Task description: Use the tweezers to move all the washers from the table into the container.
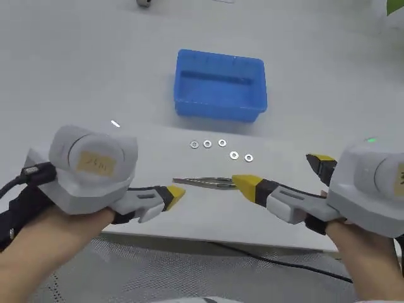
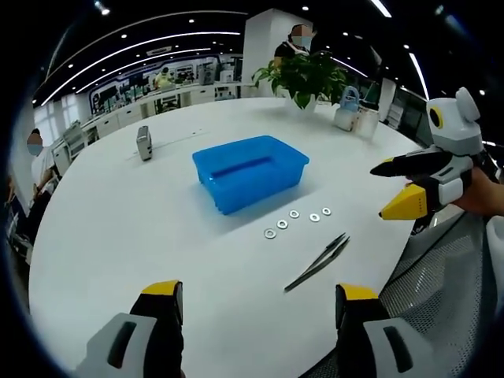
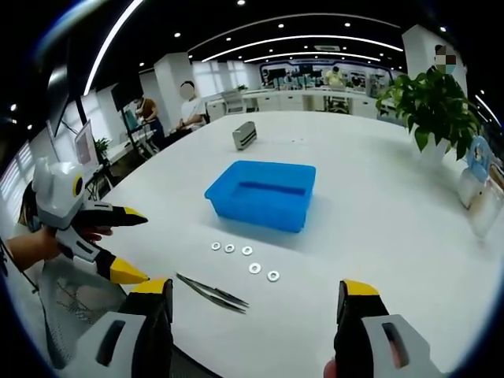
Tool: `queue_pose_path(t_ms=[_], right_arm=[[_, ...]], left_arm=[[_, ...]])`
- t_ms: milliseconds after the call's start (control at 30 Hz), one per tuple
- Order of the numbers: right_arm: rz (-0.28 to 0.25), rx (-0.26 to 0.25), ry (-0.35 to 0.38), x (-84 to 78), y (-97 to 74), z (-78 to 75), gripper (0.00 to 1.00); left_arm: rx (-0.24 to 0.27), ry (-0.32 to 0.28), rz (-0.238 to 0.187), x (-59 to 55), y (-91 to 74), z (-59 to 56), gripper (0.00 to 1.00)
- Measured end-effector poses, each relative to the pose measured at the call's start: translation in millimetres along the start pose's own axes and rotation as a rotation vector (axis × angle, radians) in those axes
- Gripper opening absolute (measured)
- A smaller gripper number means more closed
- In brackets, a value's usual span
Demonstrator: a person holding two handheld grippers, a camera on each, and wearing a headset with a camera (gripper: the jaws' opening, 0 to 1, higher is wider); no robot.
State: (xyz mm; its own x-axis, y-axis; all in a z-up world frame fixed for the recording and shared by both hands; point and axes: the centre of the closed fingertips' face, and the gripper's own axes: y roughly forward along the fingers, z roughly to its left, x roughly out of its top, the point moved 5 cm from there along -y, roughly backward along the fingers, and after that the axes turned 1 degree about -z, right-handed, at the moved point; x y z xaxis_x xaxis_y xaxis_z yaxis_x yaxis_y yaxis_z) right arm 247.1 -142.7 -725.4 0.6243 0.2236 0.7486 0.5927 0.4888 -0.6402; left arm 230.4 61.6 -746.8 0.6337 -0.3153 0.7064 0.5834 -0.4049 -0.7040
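Since the bench (image 1: 76, 76) carries an empty-looking blue container (image 1: 218, 108) toward its middle, no washer is in yet: your left hand-held gripper (image 2: 260, 291) and right hand-held gripper (image 3: 256, 287) both gape apart, empty; tweezers (image 1: 205, 182) lie near the front edge, five washers (image 1: 221, 143) just beyond them.

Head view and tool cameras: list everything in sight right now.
washers: five, silver, row on table between tweezers and container
container: one, blue, beyond the washers
tweezers: one pair, grey, flat near table's front edge
table: one, white
plant: one, green, table's far side
small box: one, grey, beyond container
people: few, background
left tool: one, grey with yellow tips, open, near tweezers' left end
right tool: one, same colours, open, near tweezers' right end
hands: two, one gripping each tool
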Motion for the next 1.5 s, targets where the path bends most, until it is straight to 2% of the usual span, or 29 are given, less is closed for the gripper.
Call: queue_pose_path(t_ms=[100, 200, 267, 300, 400, 500, 700, 767, 933, 1000, 1033, 1167, 1200, 1267, 1367, 1500], right_arm=[[0.012, 0.002, -0.001, -2.3, 0.1, 0.2, 0.85], [0.018, 0.001, 0.003, -3.5, 0.6, -1.5, 0.84], [0.021, -0.002, 0.008, -4.2, 1.3, -3.5, 0.84], [0.022, -0.002, 0.012, -4.4, 1.7, -4.3, 0.84], [0.024, -0.001, 0.023, -4.9, 3.0, -5.1, 0.84], [0.030, 0.006, 0.027, -6.1, 4.9, -4.1, 0.84], [0.045, 0.029, 0.018, -7.6, 9.1, 1.1, 0.82], [0.049, 0.038, 0.012, -8.2, 10.6, 3.1, 0.81], [0.082, 0.076, -0.018, -14.3, 15.3, 10.4, 0.79], [0.097, 0.105, -0.062, -17.6, 17.8, 14.8, 0.74], [0.113, 0.140, -0.107, -20.3, 19.8, 18.7, 0.69], [0.156, 0.202, -0.221, -27.9, 27.0, 28.8, 0.41], [0.164, 0.214, -0.242, -28.6, 28.8, 31.0, 0.38], [0.176, 0.234, -0.304, -29.1, 33.8, 36.3, 0.33], [0.172, 0.243, -0.387, -27.0, 41.7, 40.0, 0.27], [0.160, 0.259, -0.413, -26.2, 53.4, 40.8, 0.22]], left_arm=[[-0.046, 0.025, 0.010, -1.0, 7.1, -1.8, 0.64], [-0.098, 0.101, 0.039, -3.1, 12.8, -6.0, 0.50], [-0.142, 0.155, 0.067, -6.8, 18.1, -9.7, 0.48], [-0.149, 0.177, 0.085, -8.5, 20.9, -9.8, 0.45], [-0.160, 0.228, 0.094, -8.5, 25.9, -10.1, 0.33], [-0.196, 0.256, 0.102, -7.8, 29.8, -13.1, 0.25], [-0.257, 0.377, 0.131, -10.6, 39.5, -16.5, 0.08], [-0.270, 0.396, 0.133, -11.8, 42.0, -18.3, 0.04], [-0.298, 0.431, 0.154, -15.9, 45.8, -20.6, 0.03], [-0.311, 0.466, 0.137, -13.9, 47.1, -21.3, 0.02], [-0.308, 0.457, 0.147, -14.3, 47.9, -21.2, 0.01], [-0.335, 0.501, 0.145, -13.4, 48.3, -21.2, 0.00], [-0.340, 0.512, 0.145, -13.3, 48.3, -21.1, 0.00], [-0.370, 0.545, 0.166, -14.2, 47.3, -22.3, 0.00], [-0.381, 0.582, 0.159, -10.7, 45.3, -24.3, 0.00], [-0.376, 0.614, 0.145, -1.6, 37.9, -26.1, 0.00]])
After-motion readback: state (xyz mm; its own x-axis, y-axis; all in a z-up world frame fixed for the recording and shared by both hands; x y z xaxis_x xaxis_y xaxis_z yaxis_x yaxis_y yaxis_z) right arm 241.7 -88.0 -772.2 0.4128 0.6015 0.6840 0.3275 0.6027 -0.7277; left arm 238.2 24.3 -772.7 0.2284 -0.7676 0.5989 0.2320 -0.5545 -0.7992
